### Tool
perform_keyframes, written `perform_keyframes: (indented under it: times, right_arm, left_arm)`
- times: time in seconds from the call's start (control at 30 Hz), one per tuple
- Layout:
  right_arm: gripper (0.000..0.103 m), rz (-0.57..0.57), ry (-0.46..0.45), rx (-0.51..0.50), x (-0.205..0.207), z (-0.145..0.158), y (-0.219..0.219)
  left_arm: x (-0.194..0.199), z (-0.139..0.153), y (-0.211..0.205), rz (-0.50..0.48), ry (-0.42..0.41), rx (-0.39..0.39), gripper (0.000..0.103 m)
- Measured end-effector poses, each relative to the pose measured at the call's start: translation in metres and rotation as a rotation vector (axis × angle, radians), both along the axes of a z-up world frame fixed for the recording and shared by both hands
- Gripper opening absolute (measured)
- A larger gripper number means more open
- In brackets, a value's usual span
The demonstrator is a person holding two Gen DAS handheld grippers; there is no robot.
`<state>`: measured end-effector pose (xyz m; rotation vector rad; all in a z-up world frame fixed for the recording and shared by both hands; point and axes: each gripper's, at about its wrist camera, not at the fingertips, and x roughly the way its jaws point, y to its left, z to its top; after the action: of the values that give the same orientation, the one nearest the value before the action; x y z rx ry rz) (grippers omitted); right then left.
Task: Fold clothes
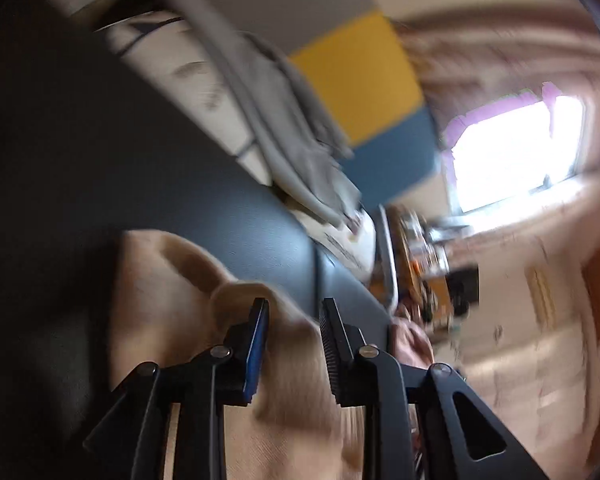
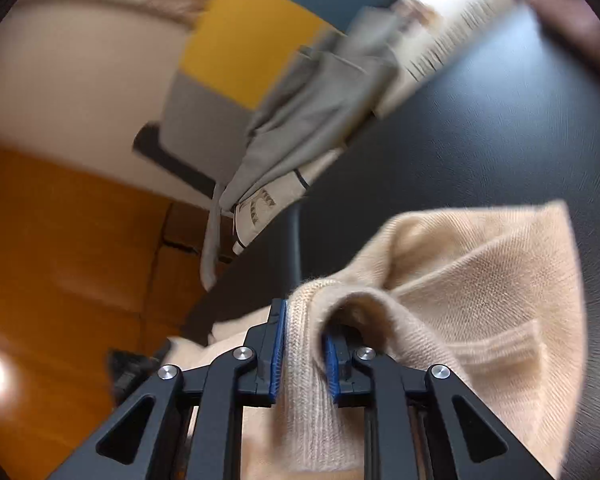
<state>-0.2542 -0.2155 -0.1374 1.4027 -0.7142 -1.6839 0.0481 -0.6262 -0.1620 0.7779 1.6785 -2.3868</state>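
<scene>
We see both views tilted and blurred. The right gripper [image 2: 303,346] has its fingers [image 2: 278,344] closed narrowly on a ribbed edge of the beige knit sweater [image 2: 472,280], which bunches up and drapes over the dark counter [image 2: 500,120]. The left gripper [image 1: 294,344] stands partly open; sweater cloth lies between its fingers [image 1: 256,352], but we cannot tell whether they press it. At the counter's far edge lies a pile of grey clothes [image 2: 300,112].
</scene>
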Motion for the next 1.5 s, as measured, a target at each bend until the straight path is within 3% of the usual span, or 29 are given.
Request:
perform_keyframes:
  times: [0.07,0.13,0.2,0.3,0.43,0.63,0.83,1.0,1.17,1.23,1.3,1.33,1.37,1.5]
  right_arm:
    - [0.043,-0.024,-0.044,-0.043,-0.006,-0.009,0.007]
    - [0.046,-0.013,-0.034,-0.081,-0.005,-0.009,0.016]
    - [0.048,0.025,0.012,-0.103,0.000,0.000,0.026]
    - [0.048,0.069,0.129,-0.081,0.014,0.020,0.048]
    - [0.048,0.111,0.278,0.044,0.033,0.035,0.079]
    - [0.047,0.242,0.346,0.261,0.047,0.019,0.073]
    - [0.024,0.300,0.412,0.411,0.051,0.007,0.059]
    - [0.023,0.258,0.448,0.404,0.044,0.017,0.062]
    - [0.024,0.296,0.422,0.438,0.035,0.007,0.052]
    - [0.024,0.320,0.410,0.465,0.033,0.001,0.046]
    - [0.022,0.336,0.416,0.480,0.034,0.001,0.045]
    - [0.018,0.346,0.423,0.489,0.036,0.004,0.044]
    - [0.006,0.356,0.429,0.498,0.038,0.006,0.044]
    - [0.006,0.373,0.460,0.513,0.047,0.025,0.050]
  left_arm:
    - [0.013,-0.010,-0.009,0.055,-0.004,0.016,0.028]
    - [0.029,-0.012,-0.011,0.076,-0.011,-0.019,0.029]
    - [0.042,-0.013,-0.007,0.033,-0.043,-0.094,0.029]
    - [0.055,-0.012,0.013,-0.104,-0.081,-0.243,0.029]
    - [0.059,-0.010,0.043,-0.253,-0.129,-0.394,0.030]
    - [0.058,0.002,0.068,-0.334,-0.137,-0.492,0.034]
    - [0.033,0.003,0.080,-0.408,-0.186,-0.585,0.034]
    - [0.022,0.005,0.077,-0.371,-0.155,-0.608,0.034]
    - [0.000,-0.002,0.079,-0.428,-0.226,-0.651,0.034]
    - [-0.006,-0.006,0.078,-0.432,-0.259,-0.625,0.029]
    - [-0.006,-0.005,0.073,-0.410,-0.256,-0.573,0.011]
    - [-0.005,-0.004,0.068,-0.398,-0.240,-0.521,0.007]
    - [-0.003,-0.002,0.064,-0.387,-0.221,-0.487,0.007]
    - [0.018,0.017,0.061,-0.390,-0.147,-0.406,0.006]
